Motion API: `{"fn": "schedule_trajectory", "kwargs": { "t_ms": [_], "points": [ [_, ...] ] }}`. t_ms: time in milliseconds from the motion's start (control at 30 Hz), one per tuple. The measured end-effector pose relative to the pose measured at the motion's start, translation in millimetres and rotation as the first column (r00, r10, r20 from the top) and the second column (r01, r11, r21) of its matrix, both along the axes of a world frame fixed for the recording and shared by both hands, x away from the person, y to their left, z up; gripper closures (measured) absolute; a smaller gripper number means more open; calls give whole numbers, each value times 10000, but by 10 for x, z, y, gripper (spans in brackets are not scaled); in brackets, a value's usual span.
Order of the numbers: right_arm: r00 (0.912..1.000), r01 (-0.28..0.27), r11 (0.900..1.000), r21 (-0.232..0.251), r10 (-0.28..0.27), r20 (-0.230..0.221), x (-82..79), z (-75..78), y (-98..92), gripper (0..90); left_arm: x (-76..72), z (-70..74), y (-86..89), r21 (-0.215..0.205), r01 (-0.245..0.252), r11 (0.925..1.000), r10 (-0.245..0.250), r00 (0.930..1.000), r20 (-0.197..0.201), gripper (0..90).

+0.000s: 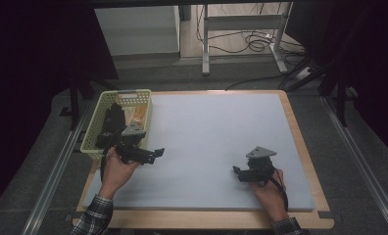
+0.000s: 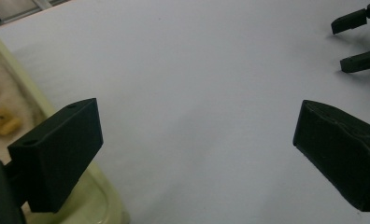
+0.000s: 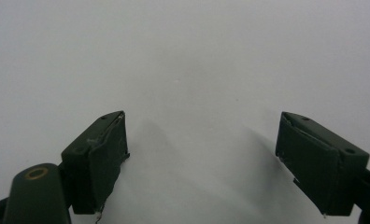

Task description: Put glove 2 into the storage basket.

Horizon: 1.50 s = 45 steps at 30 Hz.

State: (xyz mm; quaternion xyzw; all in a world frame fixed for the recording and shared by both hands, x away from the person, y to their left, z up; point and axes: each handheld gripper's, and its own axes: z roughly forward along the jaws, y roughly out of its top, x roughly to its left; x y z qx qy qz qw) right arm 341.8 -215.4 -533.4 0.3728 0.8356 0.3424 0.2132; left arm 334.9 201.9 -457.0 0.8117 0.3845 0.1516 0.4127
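Observation:
My left gripper (image 1: 158, 152) hovers over the grey mat's left side, just right of the pale yellow-green basket (image 1: 96, 128). In the left gripper view (image 2: 197, 135) its jaws stand wide apart with bare mat between them. My right gripper (image 1: 237, 172) sits low over the front right of the mat, pointing left. Its jaws (image 3: 202, 154) are spread wide, nothing between them. The right gripper's fingertips (image 2: 356, 21) appear far off in the left gripper view. Inside the basket lie dark items and something orange and cream (image 1: 137, 116).
The grey mat (image 1: 216, 132) covers a wooden table (image 1: 300, 142). The basket rim (image 2: 96, 196) runs along the left of the left gripper view, with a yellowish soft thing (image 2: 1, 121) inside. Beyond the table are a desk frame (image 1: 241, 29) and floor cables.

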Motion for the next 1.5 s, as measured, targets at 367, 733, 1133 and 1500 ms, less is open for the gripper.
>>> {"fn": "schedule_trajectory", "kwargs": {
  "t_ms": [367,733,1133,1500],
  "points": [
    [10000,15,10000,2,-15,11,-1,0,2,164,-71,-70,-223,-67,582,9983,-581,9983,99,18],
    [10000,13,10000,1,-13,8,-1,0,2,164,-182,-141,-437,-63,1299,9915,-1298,9914,177,18],
    [10000,7,10000,-1,-7,17,-1,0,2,164,-275,-309,-626,70,1779,9840,-1780,9840,86,15],
    [10000,8,10000,-1,-8,19,-2,0,2,164,-337,-522,-675,281,1900,9814,-1897,9818,-98,13]
  ]
}}
